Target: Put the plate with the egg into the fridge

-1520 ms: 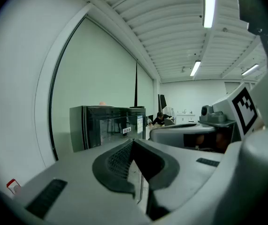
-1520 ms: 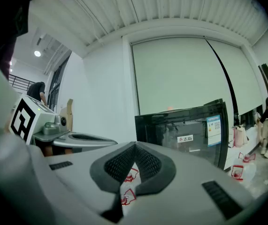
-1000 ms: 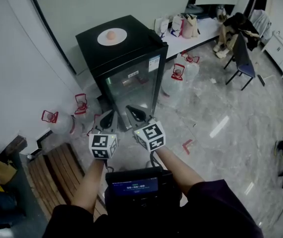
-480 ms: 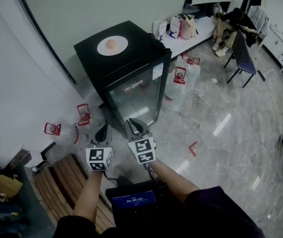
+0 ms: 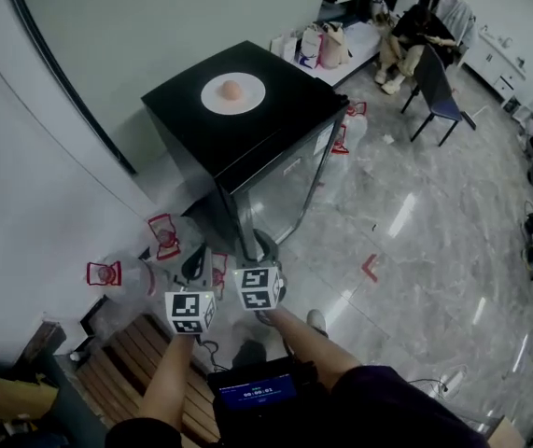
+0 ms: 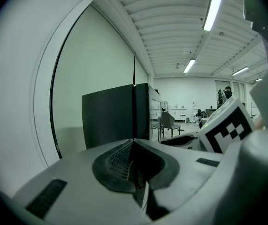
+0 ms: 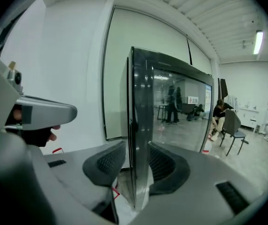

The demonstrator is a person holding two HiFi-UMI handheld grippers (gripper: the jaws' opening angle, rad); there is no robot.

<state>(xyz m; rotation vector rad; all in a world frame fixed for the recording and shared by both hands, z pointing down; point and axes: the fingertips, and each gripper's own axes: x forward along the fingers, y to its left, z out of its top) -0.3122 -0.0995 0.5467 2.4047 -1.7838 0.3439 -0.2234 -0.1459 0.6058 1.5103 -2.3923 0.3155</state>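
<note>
Right gripper [image 5: 260,247], nearer now at lower centre, jaws just parting around the fridge door [image 5: 283,187] edge (left gripper [image 5: 194,262] jaws pressed together).

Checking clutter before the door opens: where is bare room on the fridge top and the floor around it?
The fridge top is bare black all round the plate, widest toward the front. The floor in front of it is open marble. Crowded: water jugs along the wall on the left.

Bare forearms [image 5: 175,371] stretched forward side by side, left grey two-jaw gripper [image 5: 194,262] with jaws together, right grey two-jaw gripper [image 5: 263,247] with jaws just opening, apart around glass door edge [image 7: 136,139]
</note>
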